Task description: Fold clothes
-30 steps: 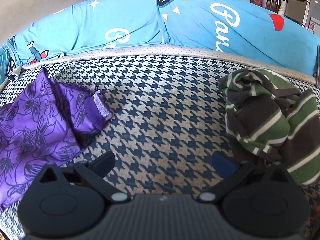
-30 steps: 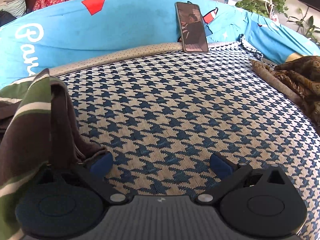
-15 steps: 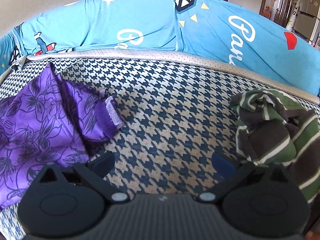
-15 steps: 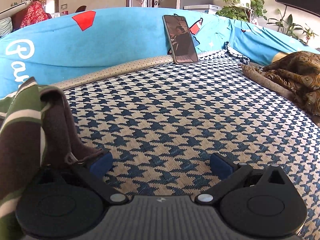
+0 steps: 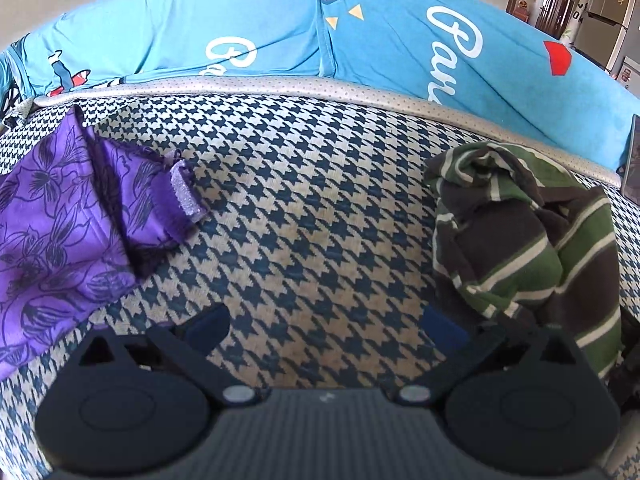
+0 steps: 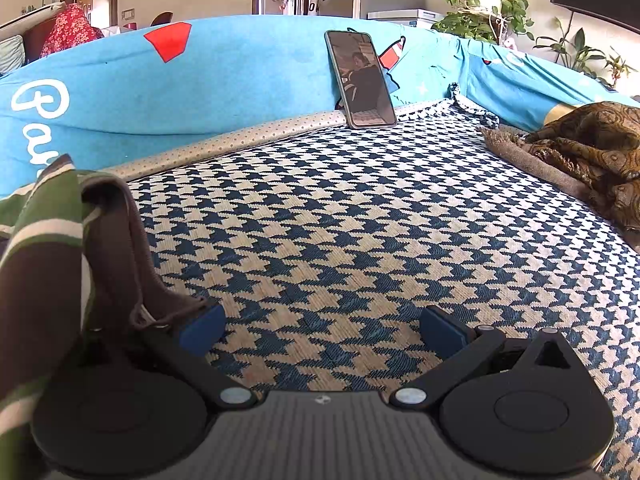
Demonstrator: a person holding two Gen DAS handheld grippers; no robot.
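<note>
Left tool (image 5: 326,326) spread wide, striped garment (image 5: 520,240) perhaps touching right tool (image 6: 322,330)

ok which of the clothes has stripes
The green and brown garment, bunched at the right of the left wrist view; the purple one is floral, the brown one patterned.

The sofa seat (image 5: 320,208) wears a navy-and-cream houndstooth weave, its backrest cover (image 5: 260,32) bright blue with white script and red shapes. One garment (image 5: 60,232) is purple with dark floral outlines — the other (image 5: 528,240) green and brown with thin white stripes.
</note>
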